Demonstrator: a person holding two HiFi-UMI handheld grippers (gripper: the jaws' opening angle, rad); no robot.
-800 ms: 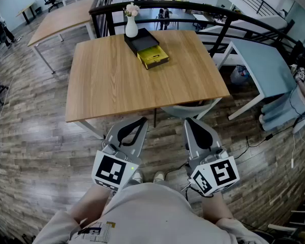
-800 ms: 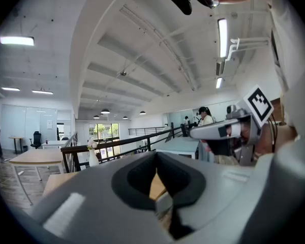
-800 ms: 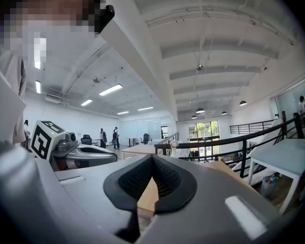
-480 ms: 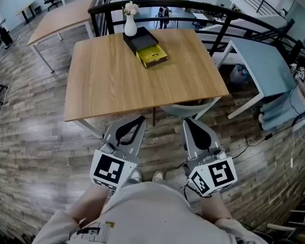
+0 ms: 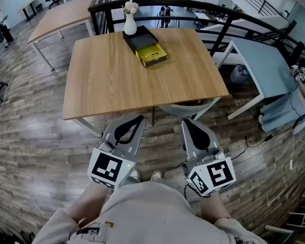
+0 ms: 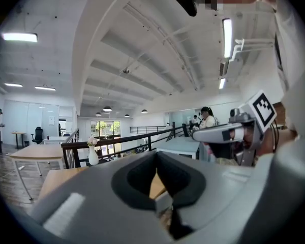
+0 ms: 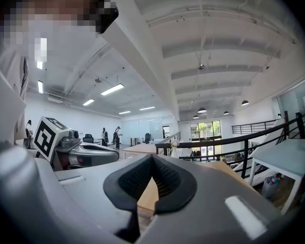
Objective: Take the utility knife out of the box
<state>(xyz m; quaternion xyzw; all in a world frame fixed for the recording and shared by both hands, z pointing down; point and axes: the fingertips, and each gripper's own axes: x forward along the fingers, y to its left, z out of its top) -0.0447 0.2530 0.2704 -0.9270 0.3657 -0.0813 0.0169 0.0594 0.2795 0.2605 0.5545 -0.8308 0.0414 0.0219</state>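
Note:
On the far side of the wooden table (image 5: 117,85) lies a black box (image 5: 139,38) with a yellow tray (image 5: 152,55) slid out toward me. A small dark thing lies in the tray, too small to make out as the knife. My left gripper (image 5: 141,119) and right gripper (image 5: 187,121) hang side by side in front of the table's near edge, well short of the box. Both are shut with nothing between the jaws. In the left gripper view the left gripper's tips (image 6: 156,154) meet, as the right gripper's tips (image 7: 151,159) do in the right gripper view.
A white vase (image 5: 129,25) with flowers stands just behind the box. A black railing (image 5: 193,5) runs behind the table. A blue-grey table (image 5: 264,65) stands at the right and another wooden table (image 5: 61,19) at the back left. Cables (image 5: 254,141) lie on the floor.
The head view has shifted a little, so the table sits slightly higher in it. Both grippers stay shut and in the same place.

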